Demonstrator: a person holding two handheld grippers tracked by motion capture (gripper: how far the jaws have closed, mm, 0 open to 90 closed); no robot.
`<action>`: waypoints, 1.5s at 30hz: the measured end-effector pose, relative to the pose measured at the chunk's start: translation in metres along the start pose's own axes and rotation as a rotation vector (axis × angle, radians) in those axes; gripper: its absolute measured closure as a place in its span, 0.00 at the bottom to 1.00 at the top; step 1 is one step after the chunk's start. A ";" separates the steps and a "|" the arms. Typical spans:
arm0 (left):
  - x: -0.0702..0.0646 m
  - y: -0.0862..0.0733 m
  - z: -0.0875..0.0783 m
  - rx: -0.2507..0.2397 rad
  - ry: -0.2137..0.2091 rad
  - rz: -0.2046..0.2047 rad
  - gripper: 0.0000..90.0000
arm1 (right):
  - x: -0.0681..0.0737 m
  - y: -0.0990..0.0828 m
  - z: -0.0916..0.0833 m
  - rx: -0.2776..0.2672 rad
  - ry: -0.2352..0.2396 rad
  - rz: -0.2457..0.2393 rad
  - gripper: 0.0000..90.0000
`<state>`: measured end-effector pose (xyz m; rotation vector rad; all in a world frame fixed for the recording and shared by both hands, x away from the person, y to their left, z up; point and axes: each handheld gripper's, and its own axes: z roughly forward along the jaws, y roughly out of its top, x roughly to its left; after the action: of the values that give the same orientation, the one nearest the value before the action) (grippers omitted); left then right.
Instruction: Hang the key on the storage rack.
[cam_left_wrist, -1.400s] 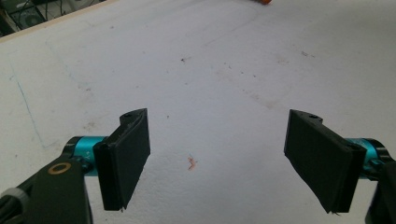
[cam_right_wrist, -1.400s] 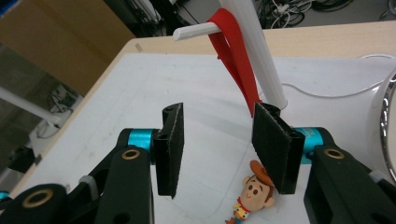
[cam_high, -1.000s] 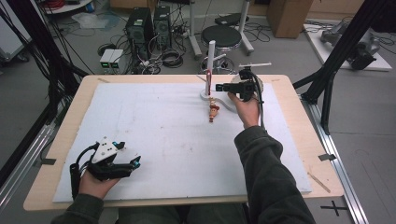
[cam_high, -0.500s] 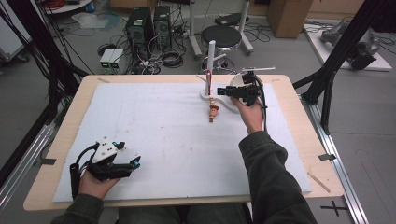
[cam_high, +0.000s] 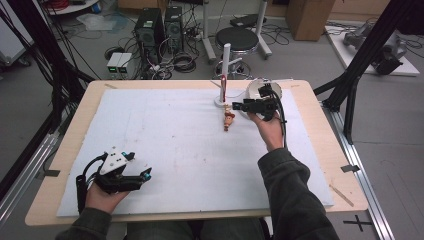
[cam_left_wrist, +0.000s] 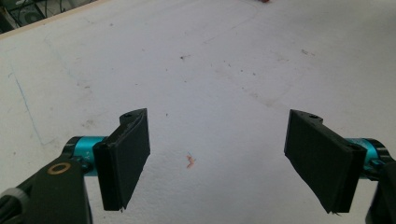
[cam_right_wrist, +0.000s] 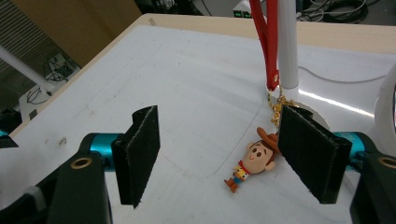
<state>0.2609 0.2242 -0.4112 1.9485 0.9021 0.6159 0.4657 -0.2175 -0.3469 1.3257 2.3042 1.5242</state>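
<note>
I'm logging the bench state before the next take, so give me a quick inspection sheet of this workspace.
Surface: wooden table covered by a white mat with faint marks and specks.
Job's things: cowboy figurine keychain lying on the mat, its gold chain running up to a red strap beside a white post stand; white bowl beside the stand.
Clutter: nothing seen on the mat.
Grippers: left gripper open, low at the near left corner; right gripper open, hovering by the figurine.
Cables: one trails from each gripper.
Surroundings: computer towers, stool, tangled floor cables, black frame legs.
</note>
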 end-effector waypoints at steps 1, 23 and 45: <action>0.000 0.000 0.000 -0.001 -0.001 0.000 0.25 | 0.000 0.000 0.000 -0.003 0.002 -0.007 0.31; 0.001 0.000 -0.001 -0.001 0.004 0.000 0.25 | 0.016 -0.010 -0.004 0.021 0.008 -0.074 0.24; 0.001 0.000 -0.002 0.001 0.009 -0.003 0.25 | 0.028 -0.029 -0.015 0.012 0.015 -0.102 0.18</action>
<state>0.2604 0.2262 -0.4105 1.9463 0.9105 0.6233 0.4231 -0.2132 -0.3513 1.1826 2.3539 1.4972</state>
